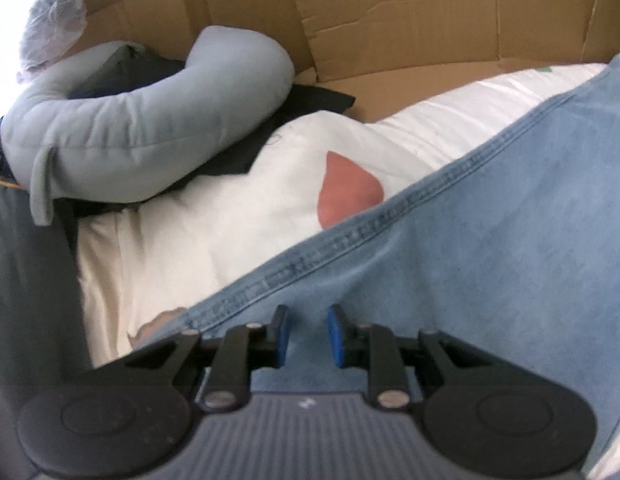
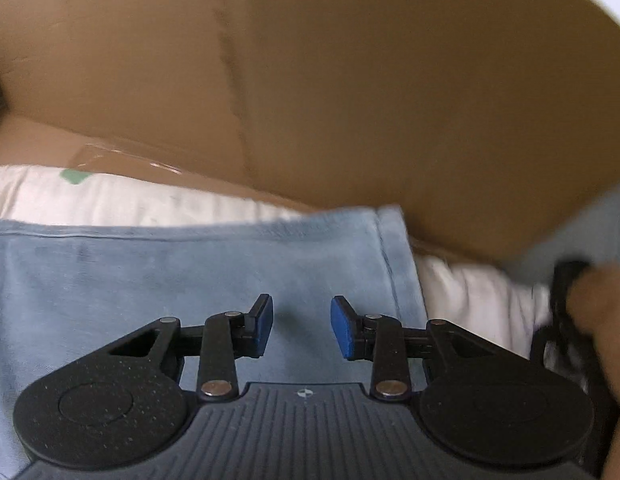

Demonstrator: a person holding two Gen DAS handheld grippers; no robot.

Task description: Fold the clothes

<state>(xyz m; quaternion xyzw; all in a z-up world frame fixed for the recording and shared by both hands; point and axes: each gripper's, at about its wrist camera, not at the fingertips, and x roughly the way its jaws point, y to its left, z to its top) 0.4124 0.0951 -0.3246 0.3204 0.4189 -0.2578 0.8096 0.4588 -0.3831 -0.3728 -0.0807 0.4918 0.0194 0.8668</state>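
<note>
Under both of my grippers the jeans [image 1: 490,240] are lying flat on a white sheet [image 1: 237,216], pale blue denim filling the lower part of each wrist view. Looking along my left gripper [image 1: 307,336], I am hovering over the denim with the blue pads [image 1: 337,338] standing a little apart and nothing pinched between them; the stitched seam of the jeans is running from about 8 o'clock up toward 2 o'clock across that view. At 12 o'clock from those pads a red teardrop shape [image 1: 346,188] is showing on the sheet, partly tucked under the denim edge. At 10 o'clock a grey cushion [image 1: 121,136] is curling over some dark clothes [image 1: 269,140], and behind it cardboard [image 1: 390,32] is standing as a wall, with a clear plastic bag [image 1: 53,28] at the far 11 o'clock corner.

Looking along my right gripper [image 2: 301,328], I am keeping its jaws apart too, wider than the left, gripping nothing, with the jeans' hem [image 2: 394,248] sitting at 1 o'clock. Cardboard is filling the upper half of that view. At 3 o'clock something dark and blurred is sitting at the frame edge; I cannot tell what it is.
</note>
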